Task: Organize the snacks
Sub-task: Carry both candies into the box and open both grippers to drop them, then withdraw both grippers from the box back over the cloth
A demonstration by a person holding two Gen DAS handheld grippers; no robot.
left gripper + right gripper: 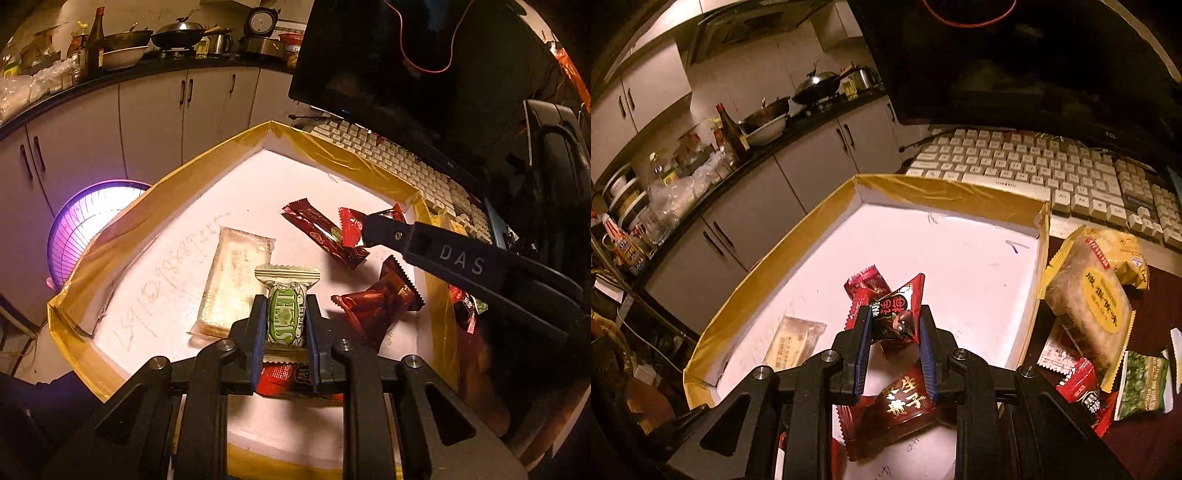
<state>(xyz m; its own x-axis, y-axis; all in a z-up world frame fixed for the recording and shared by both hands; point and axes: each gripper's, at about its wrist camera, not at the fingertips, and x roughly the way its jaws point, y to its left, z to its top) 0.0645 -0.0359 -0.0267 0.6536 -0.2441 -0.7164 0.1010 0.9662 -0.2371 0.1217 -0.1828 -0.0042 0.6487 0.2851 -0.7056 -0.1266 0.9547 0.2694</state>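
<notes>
Two grippers are both busy over the white box. The left gripper is closed on a green snack packet, held above the near part of the box, just beside a pale flat packet. The right gripper is closed on a small red snack packet, above the red packets lying inside. To do this step well, each packet should probably be lowered close to the floor of the box, next to its own kind, before the fingers open. More snacks wait on the right, outside the box.
</notes>
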